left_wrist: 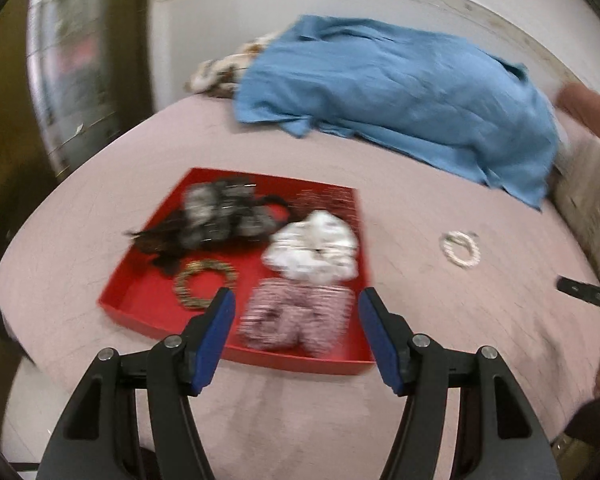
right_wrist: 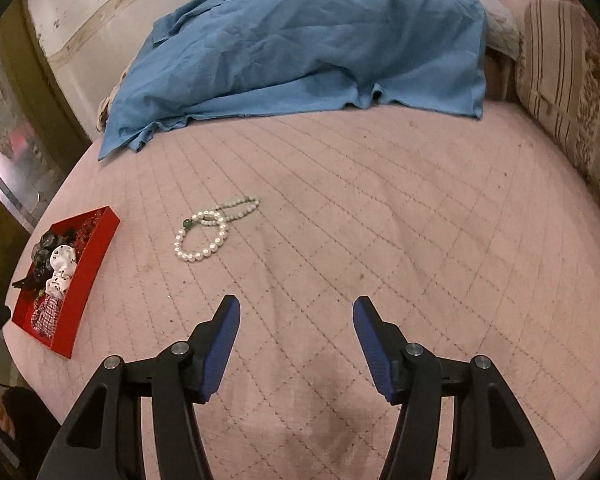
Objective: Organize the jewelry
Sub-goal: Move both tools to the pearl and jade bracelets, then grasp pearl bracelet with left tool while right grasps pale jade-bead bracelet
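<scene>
While both hand-held grippers [left_wrist: 296, 300] [right_wrist: 296, 308] gape empty, two bead bracelets [right_wrist: 212, 228] lie beside one red tray [right_wrist: 100, 240].

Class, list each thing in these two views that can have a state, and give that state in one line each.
left gripper: open, empty, above the tray's near edge
right gripper: open, empty, over bare bedspread
red tray: open-topped, holding scrunchies and a bangle
pearl bracelet: loose on the bedspread, outside the tray
green bead bracelet: loose, touching the pearl bracelet
blue cloth: crumpled, draped
</scene>
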A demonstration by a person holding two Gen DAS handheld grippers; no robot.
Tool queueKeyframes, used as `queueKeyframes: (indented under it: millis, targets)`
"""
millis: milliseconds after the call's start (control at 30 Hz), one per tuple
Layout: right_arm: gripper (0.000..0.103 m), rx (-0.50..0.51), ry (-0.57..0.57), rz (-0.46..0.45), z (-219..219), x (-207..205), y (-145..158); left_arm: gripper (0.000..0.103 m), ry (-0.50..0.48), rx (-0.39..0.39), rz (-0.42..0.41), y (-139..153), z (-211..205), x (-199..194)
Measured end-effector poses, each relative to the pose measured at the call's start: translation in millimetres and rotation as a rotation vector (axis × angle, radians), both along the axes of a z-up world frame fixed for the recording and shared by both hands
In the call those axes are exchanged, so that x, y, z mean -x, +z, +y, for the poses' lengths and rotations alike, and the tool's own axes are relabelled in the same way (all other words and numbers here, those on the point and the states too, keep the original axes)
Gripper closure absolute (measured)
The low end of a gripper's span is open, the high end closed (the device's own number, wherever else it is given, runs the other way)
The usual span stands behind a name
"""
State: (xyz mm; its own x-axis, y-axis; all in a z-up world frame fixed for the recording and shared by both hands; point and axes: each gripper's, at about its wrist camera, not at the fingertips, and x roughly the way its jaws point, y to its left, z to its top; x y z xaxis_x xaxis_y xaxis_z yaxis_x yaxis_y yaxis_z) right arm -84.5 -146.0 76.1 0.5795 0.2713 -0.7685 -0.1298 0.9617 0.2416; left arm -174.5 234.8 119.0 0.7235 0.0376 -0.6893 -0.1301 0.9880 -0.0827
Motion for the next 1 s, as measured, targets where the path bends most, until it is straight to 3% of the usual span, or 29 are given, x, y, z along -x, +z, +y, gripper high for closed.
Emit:
queueKeyframes:
  millis: [167, 333, 500, 700, 833, 1000]
  targets:
    - [0.040, -0.040, 0.016, 0.009, -2.0, -2.0, -15.0, 0.037, -0.118, 0.014, 0.018, 14.8, -49.6, -13.7]
    - [0.040, -0.076, 0.014, 0.018, -7.1, -16.6, -32.0, 0.036, -0.188, 0.039, 0.061, 8.6, -95.5, -42.5]
    - [0.040, -0.092, 0.033, 0.006, -2.8, -42.3, -39.5, 0.036, -0.217, 0.055, 0.125, -18.1, -135.4, -92.4]
    - [0.040, -0.089, 0.112, 0.011, 13.9, -85.1, -49.2, 0.037, -0.222, 0.088, 0.182, -52.0, -153.7, -149.7]
    - [0.048, -0.091, 0.148, 0.009, 26.5, -109.6, -55.2, 0.038, -0.209, 0.115, 0.227, -72.0, -156.2, -183.4]
    - [0.056, -0.095, 0.169, 0.017, 39.0, -138.0, -65.5, 0.047, -0.216, 0.114, 0.274, -93.2, -161.4, -210.9]
